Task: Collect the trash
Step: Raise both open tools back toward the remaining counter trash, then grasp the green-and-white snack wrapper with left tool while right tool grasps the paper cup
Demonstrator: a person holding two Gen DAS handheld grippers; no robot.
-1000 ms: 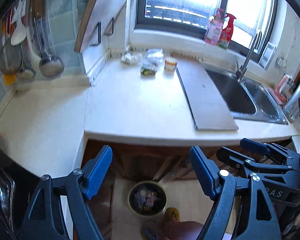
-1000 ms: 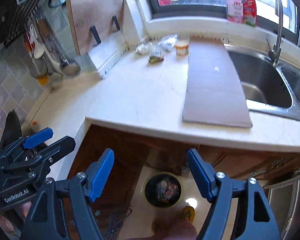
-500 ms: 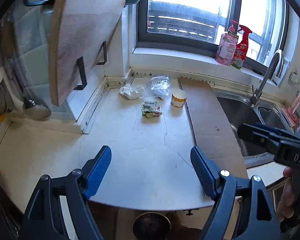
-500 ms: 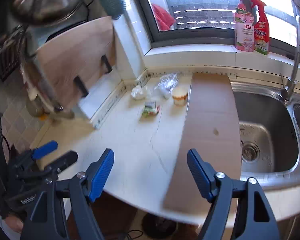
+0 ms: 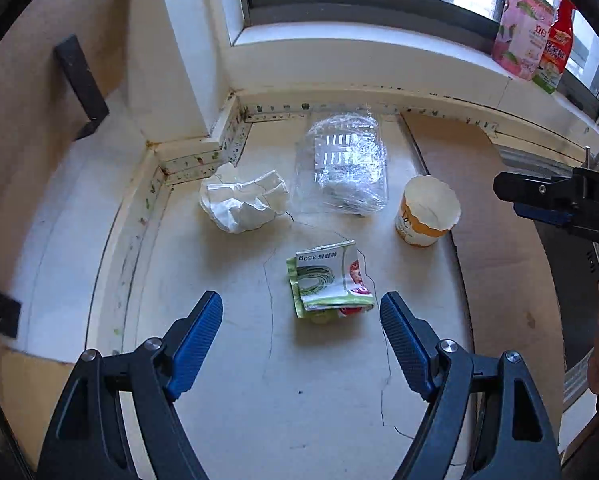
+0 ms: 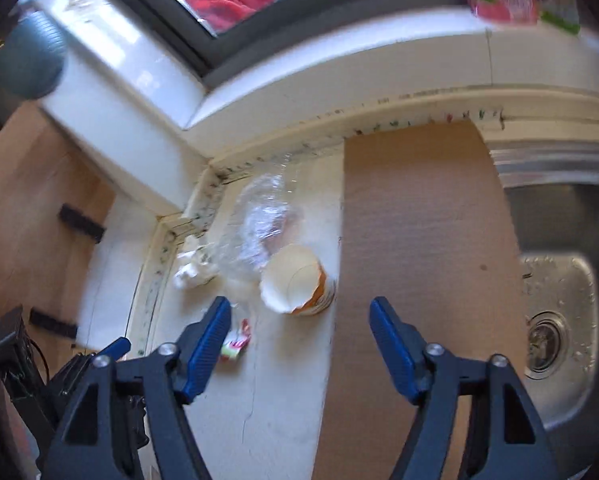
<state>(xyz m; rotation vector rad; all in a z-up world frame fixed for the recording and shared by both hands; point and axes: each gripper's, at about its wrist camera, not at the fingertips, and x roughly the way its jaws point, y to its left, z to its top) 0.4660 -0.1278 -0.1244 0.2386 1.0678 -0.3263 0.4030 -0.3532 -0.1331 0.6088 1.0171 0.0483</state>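
Observation:
Trash lies in the back corner of the white counter (image 5: pixel 299 400). A green and white food wrapper (image 5: pixel 329 282) lies just ahead of my open, empty left gripper (image 5: pixel 301 312). Behind it are a crumpled white tissue (image 5: pixel 243 200), a clear crumpled plastic pack (image 5: pixel 341 166) and an orange and white paper cup (image 5: pixel 427 212). My right gripper (image 6: pixel 299 316) is open and empty, just short of the paper cup (image 6: pixel 295 284), with the plastic pack (image 6: pixel 263 208), tissue (image 6: pixel 189 272) and wrapper (image 6: pixel 235 344) to its left.
A brown cardboard sheet (image 6: pixel 419 240) covers the counter right of the trash. A steel sink (image 6: pixel 555 300) lies further right. Cleaner bottles (image 5: pixel 531 32) stand on the window sill. A wooden board (image 6: pixel 27 200) leans on the left wall.
Both grippers have moved up from over the floor bin and forward across the counter, close to the trash in the corner. Both stayed open.

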